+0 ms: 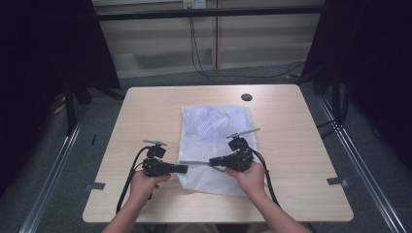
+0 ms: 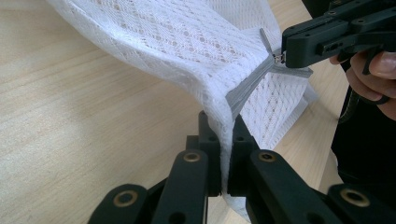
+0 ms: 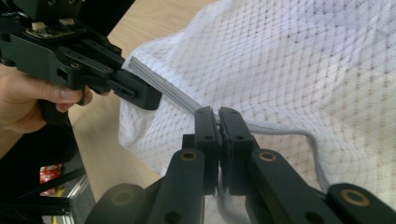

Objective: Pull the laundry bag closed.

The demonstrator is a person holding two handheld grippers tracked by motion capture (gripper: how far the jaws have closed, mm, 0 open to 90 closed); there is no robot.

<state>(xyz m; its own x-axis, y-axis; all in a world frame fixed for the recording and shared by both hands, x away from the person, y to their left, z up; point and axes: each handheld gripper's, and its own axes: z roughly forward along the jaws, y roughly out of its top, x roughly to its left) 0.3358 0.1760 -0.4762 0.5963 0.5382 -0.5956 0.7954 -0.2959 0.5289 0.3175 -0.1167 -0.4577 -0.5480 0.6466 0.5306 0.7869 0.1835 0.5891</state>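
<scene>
A white mesh bag lies flat in the middle of the table, with a grey zipper along its near end. My left gripper is shut on the bag's near left corner, where the zipper ends; in the left gripper view the mesh rises from between my jaws beside the zipper. My right gripper is shut on the zipper pull, a short way to the right. In the right gripper view the zipper runs taut from my closed jaws to the left gripper, over the lifted mesh.
The wooden table has a round black cable hole near its far edge. Bare wood lies on both sides of the bag. Cables trail on the floor beyond the table, and dark curtains stand at both sides.
</scene>
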